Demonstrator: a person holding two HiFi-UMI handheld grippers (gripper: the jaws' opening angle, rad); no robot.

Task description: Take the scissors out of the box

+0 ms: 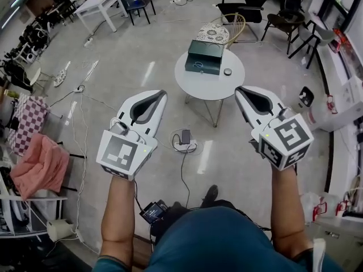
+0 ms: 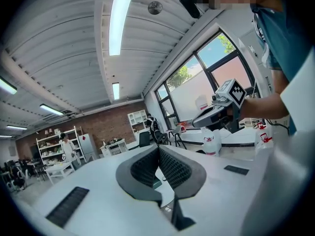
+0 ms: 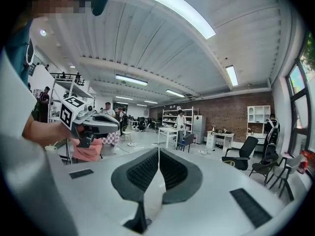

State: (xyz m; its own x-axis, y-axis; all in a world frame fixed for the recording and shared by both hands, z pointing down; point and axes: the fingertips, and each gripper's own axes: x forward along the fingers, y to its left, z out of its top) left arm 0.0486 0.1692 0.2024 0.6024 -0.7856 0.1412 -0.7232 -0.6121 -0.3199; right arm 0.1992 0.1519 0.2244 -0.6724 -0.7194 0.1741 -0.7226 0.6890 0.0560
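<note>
- Out ahead of the person, on the round white table (image 1: 211,89), sat the dark green box (image 1: 206,50), and both tools were well short of it.
- Scissors (image 1: 197,65): a thin pale looped shape lay in the box's nearer half. From the head view it was too small for me to be sure of more than that.
- Beside the box, toward the table's right edge, was a small dark round thing (image 1: 227,71), apart from the box.
- Left gripper (image 1: 163,92) was up in the air over bare floor (image 1: 113,50), its nose aimed forward and a little inward toward the table.
- Its own view showed the two ribbed pads (image 2: 173,168) pressed together at the tips, with nothing caught between them.
- Right gripper (image 1: 238,89) was held level with the left, well apart from it, and its tip showed just off the table's right rim in the head view.
- Its ribbed pads (image 3: 172,170) were likewise closed tip to tip, and it held nothing.
- So the box and scissors lay forward of and between the two noses, untouched, nearer the right one than the left.
- Behind the table stood a wicker chair (image 1: 215,33) with a patterned seat.
- Down between the grippers a cable (image 1: 182,177) ran across the floor toward the person's feet.
</note>
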